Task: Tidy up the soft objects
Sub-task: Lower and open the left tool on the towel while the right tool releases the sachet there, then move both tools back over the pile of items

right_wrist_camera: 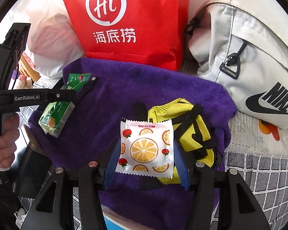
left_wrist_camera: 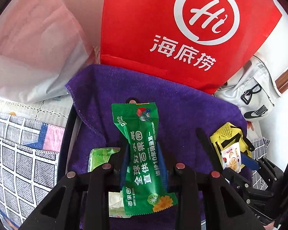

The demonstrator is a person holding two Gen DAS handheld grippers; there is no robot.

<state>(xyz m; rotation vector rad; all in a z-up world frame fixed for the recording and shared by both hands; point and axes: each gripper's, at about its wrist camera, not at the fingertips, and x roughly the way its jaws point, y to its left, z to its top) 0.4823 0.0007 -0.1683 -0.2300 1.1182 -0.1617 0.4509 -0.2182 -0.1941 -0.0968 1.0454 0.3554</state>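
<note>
Overhead, a red bag [left_wrist_camera: 163, 28] with white lettering stood at the back of a cluttered surface, flanked by a white plastic bag [left_wrist_camera: 28, 44] on the left and a pale grey sports bag [right_wrist_camera: 249, 57] on the right. Before them a purple towel [left_wrist_camera: 182, 105] lay spread over a grid-patterned cloth [left_wrist_camera: 19, 153]. A yellow mesh pouch [right_wrist_camera: 192, 126] with black straps rested on the towel toward its right side. The left gripper [left_wrist_camera: 143, 164] was clamped around the waist of a long green packet [left_wrist_camera: 142, 153], which bulged above and below the blue pads, held over the towel; a second green packet [left_wrist_camera: 98, 157] lay on the towel just left of it. The right gripper [right_wrist_camera: 146, 153] pinched a square white sachet [right_wrist_camera: 146, 147], printed with orange slices and strawberries, by its two side edges, in front of the yellow pouch. A hand [right_wrist_camera: 3, 143] gripped the left tool's handle.
</note>
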